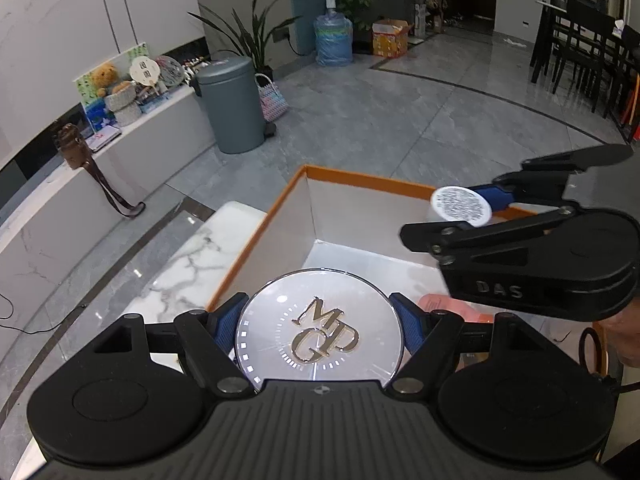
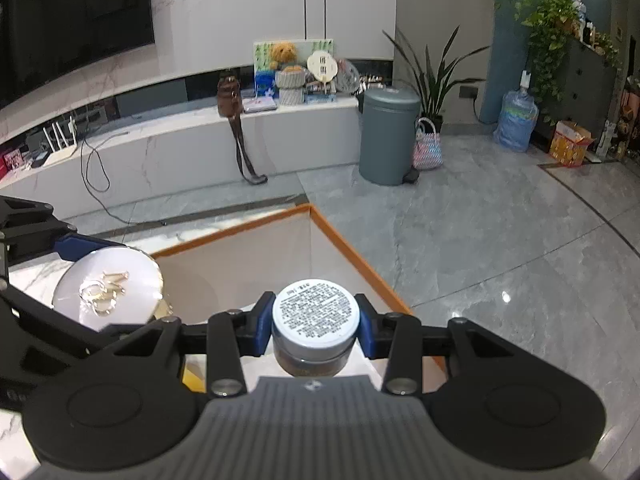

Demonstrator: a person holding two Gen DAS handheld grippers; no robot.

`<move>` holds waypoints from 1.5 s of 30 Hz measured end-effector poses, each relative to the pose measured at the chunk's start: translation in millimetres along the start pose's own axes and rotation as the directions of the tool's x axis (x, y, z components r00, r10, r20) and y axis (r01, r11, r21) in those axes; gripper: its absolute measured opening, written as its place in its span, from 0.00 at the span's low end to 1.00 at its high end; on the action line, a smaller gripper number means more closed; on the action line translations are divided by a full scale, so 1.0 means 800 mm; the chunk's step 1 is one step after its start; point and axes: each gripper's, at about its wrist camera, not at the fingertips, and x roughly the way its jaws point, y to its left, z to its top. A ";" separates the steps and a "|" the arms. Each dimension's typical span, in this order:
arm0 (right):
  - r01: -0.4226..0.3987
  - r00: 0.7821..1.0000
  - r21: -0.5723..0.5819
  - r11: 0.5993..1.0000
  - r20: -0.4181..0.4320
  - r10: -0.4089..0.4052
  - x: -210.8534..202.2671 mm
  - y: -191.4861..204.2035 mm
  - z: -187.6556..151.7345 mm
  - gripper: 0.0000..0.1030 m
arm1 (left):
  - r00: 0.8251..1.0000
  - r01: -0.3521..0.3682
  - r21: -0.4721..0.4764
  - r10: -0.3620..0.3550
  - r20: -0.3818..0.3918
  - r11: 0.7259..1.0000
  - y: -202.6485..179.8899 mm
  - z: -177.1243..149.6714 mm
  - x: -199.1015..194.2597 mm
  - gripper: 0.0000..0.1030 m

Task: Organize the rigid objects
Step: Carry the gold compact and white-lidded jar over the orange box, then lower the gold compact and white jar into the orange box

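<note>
My left gripper point(image 1: 318, 330) is shut on a round silver compact with gold letters point(image 1: 320, 326), held over the near edge of an open orange-rimmed box point(image 1: 360, 180). My right gripper point(image 2: 314, 322) is shut on a small jar with a white printed lid point(image 2: 314, 312), held above the same box point(image 2: 352, 256). In the left wrist view the right gripper point(image 1: 464, 212) and its jar point(image 1: 460, 206) hang over the box's right side. In the right wrist view the compact point(image 2: 108, 292) shows at the left, over the box's left edge.
The box sits on a white marble table point(image 1: 188, 264). A pink item point(image 1: 440, 304) lies inside the box. A grey bin point(image 1: 234, 104), a water bottle point(image 1: 334, 38) and dark dining chairs point(image 1: 580, 48) stand on the tiled floor beyond.
</note>
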 end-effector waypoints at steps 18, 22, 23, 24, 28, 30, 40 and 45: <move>-0.009 0.993 0.034 0.999 -0.118 0.013 0.075 -0.021 0.013 0.40 | 0.991 0.036 0.076 -0.026 -0.131 0.996 -0.003 0.008 0.069 0.85; -0.025 0.987 0.013 1.000 -0.159 0.027 0.091 -0.015 0.006 0.40 | 0.984 0.047 0.101 -0.029 -0.174 0.994 -0.005 0.010 0.082 0.85; -0.026 0.986 0.009 1.000 -0.167 0.027 0.095 -0.014 0.004 0.40 | 0.982 0.053 0.102 -0.033 -0.184 0.993 -0.006 0.010 0.084 0.85; -0.027 0.985 0.008 1.000 -0.173 0.028 0.099 -0.014 0.003 0.40 | 0.980 0.059 0.103 -0.038 -0.193 0.993 -0.005 0.010 0.087 0.85; -0.032 0.980 0.019 0.999 -0.198 0.035 0.113 -0.016 -0.001 0.40 | 0.971 0.072 0.122 -0.042 -0.233 0.990 -0.009 0.010 0.100 0.85; -0.030 0.975 0.022 0.999 -0.218 0.034 0.120 -0.016 -0.003 0.40 | 0.967 0.081 0.131 -0.046 -0.249 0.988 -0.010 0.013 0.106 0.85; -0.047 0.964 0.051 0.998 -0.258 0.058 0.143 -0.016 -0.010 0.40 | 0.946 0.106 0.172 -0.046 -0.321 0.979 -0.015 0.013 0.132 0.85; -0.060 0.958 0.073 0.996 -0.276 0.078 0.155 -0.021 -0.012 0.40 | 0.929 0.108 0.216 -0.021 -0.369 0.970 -0.023 0.016 0.144 0.85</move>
